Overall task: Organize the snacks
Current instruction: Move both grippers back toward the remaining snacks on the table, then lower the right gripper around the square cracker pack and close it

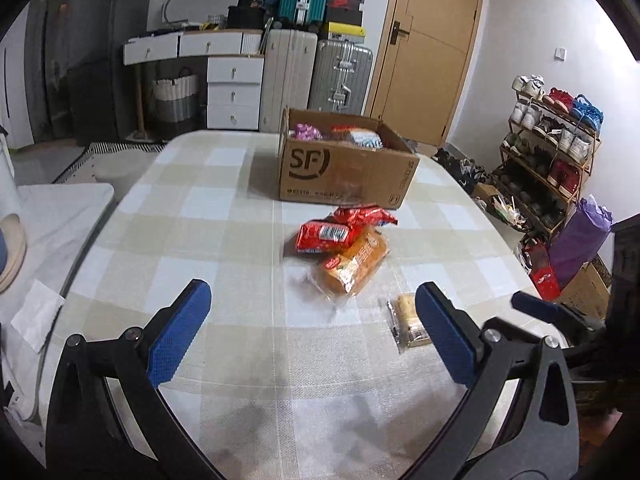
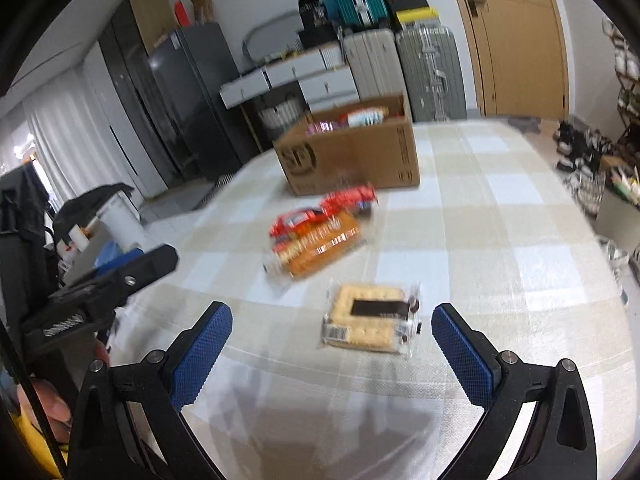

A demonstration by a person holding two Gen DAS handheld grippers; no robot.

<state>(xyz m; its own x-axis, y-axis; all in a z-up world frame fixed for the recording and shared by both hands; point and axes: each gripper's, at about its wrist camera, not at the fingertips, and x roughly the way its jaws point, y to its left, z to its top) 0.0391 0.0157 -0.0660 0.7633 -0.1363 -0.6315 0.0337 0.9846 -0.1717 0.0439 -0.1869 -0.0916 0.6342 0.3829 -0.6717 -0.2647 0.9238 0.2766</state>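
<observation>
An open cardboard box (image 1: 340, 170) marked SF stands at the far middle of the table and holds several snack packs; it also shows in the right wrist view (image 2: 352, 156). In front of it lie red snack packs (image 1: 328, 234) and an orange clear-wrapped pack (image 1: 354, 266), seen again as red packs (image 2: 320, 212) and the orange pack (image 2: 320, 246). A clear pack of pale biscuits (image 2: 372, 320) lies nearest, just ahead of my right gripper (image 2: 332, 344), which is open and empty. The biscuit pack (image 1: 408, 322) sits by my left gripper (image 1: 312, 328), also open and empty.
The table wears a beige checked cloth (image 1: 224, 200). Suitcases (image 1: 316, 76), a white drawer desk (image 1: 224, 68) and a door (image 1: 432, 40) stand behind. A shoe rack (image 1: 548, 148) is at the right. A second white table (image 1: 52, 216) is at the left.
</observation>
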